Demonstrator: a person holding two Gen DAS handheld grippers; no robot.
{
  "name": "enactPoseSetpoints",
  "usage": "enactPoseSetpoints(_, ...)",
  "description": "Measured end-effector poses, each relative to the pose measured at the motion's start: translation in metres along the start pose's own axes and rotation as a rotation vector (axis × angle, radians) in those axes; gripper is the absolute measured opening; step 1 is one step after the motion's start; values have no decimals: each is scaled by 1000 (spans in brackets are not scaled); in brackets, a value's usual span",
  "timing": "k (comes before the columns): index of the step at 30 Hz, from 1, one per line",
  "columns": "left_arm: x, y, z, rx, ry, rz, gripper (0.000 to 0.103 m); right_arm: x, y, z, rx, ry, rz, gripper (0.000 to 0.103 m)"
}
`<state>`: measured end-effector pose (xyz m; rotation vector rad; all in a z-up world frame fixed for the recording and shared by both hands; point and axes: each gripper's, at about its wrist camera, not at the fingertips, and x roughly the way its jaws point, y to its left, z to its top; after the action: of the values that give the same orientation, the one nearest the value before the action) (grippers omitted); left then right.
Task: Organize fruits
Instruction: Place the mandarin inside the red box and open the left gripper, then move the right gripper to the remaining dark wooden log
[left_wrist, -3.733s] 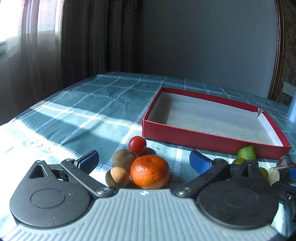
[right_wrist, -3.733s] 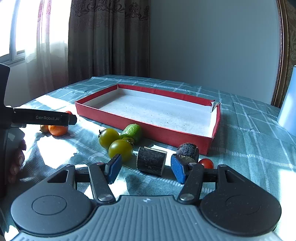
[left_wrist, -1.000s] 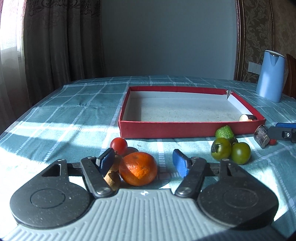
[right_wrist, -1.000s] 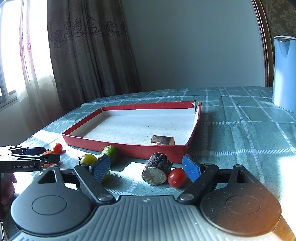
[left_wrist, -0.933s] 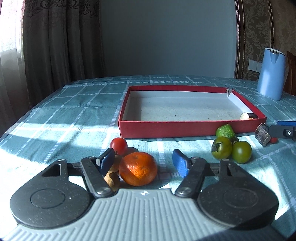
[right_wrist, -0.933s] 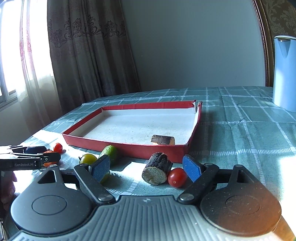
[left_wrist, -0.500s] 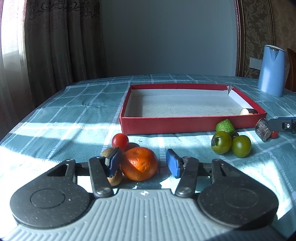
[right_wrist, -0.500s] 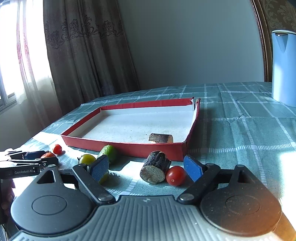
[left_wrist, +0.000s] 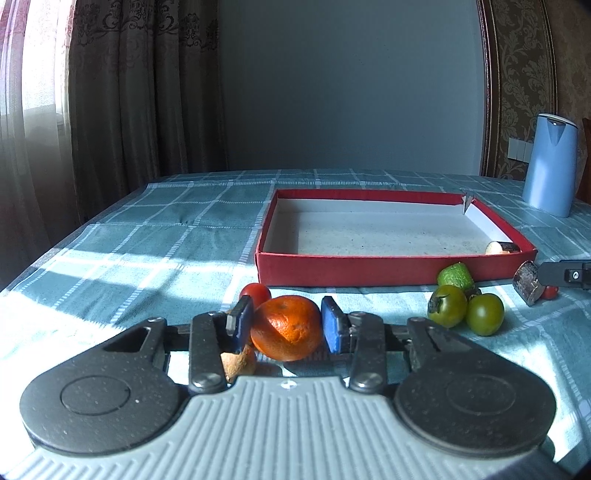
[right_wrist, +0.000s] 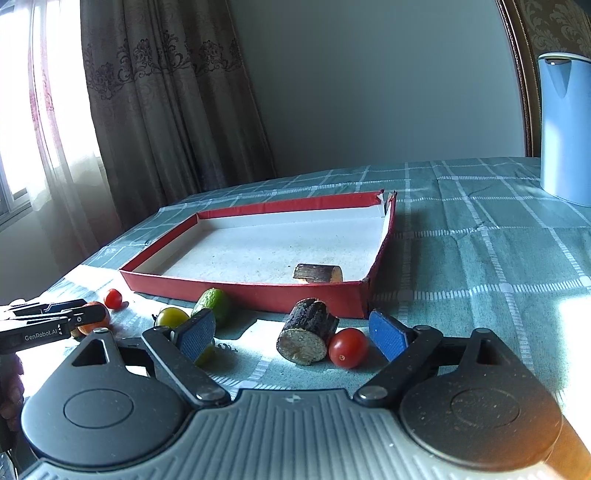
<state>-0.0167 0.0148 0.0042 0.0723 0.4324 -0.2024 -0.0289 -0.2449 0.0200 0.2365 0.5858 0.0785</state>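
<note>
Your left gripper (left_wrist: 288, 325) has its blue pads pinched onto the orange (left_wrist: 286, 328), low in the centre of the left view, one pad on each flank. The fruit looks to sit at or just off the cloth; whether it is lifted yet I cannot tell. Keep the squeeze firm but gentle, because the skin gives and a round fruit can roll out of flat pads. Lift straight up before you travel. A brown fruit (left_wrist: 240, 363) sits tucked under the left pad and a red tomato (left_wrist: 255, 293) lies just behind, so a sideways drag would knock them.

From there, carry it up the frame to the red tray (left_wrist: 397, 266), clear the near wall, and set it down on the white floor, away from the cut piece (left_wrist: 498, 247) at the tray's right end.

Your right gripper (right_wrist: 291, 330) stands wide, holding nothing, low centre in its own view. The dark log (right_wrist: 308, 330) and a cherry tomato (right_wrist: 348, 348) lie between its pads, untouched. The lime (right_wrist: 214, 304) and a green tomato (right_wrist: 171, 317) sit left of them, near the tray's front wall. Hold that hand steady until the orange lands.
</note>
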Motion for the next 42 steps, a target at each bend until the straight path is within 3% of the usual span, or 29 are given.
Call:
enactPoseSetpoints(5,3,-9,33,8,-63,-12,36,0,0,0,-1,3,0,91)
enactPoseSetpoints(10,39,-17,63,3,-45,-16,36,1,-1,0,4,4,2,91)
enactPoseSetpoints(14,74,-25,60,31,13,31,36,2,-2,0,11,10,4,91)
enactPoseSetpoints(17,78,-27,53,50,5,45,38,2,-1,0,9,11,6,91)
enactPoseSetpoints(19,75,-29,51,52,4,47,42,2,-1,0,7,9,6,92)
enactPoseSetpoints(23,53,-32,45,28,-35,39,81,0,0,0,2,0,6,95)
enactPoseSetpoints(27,29,-30,37,-30,-28,-2,96,-2,-1,-1,3,-13,9,95)
enactPoseSetpoints(36,15,-25,10,-98,5,-10,103,-3,10,0,-64,-34,30,90)
enactPoseSetpoints(38,16,-26,9,-98,4,-9,103,1,12,1,-77,-10,22,74)
enactPoseSetpoints(42,20,-28,8,-83,16,-21,103,7,16,3,-95,2,-17,71)
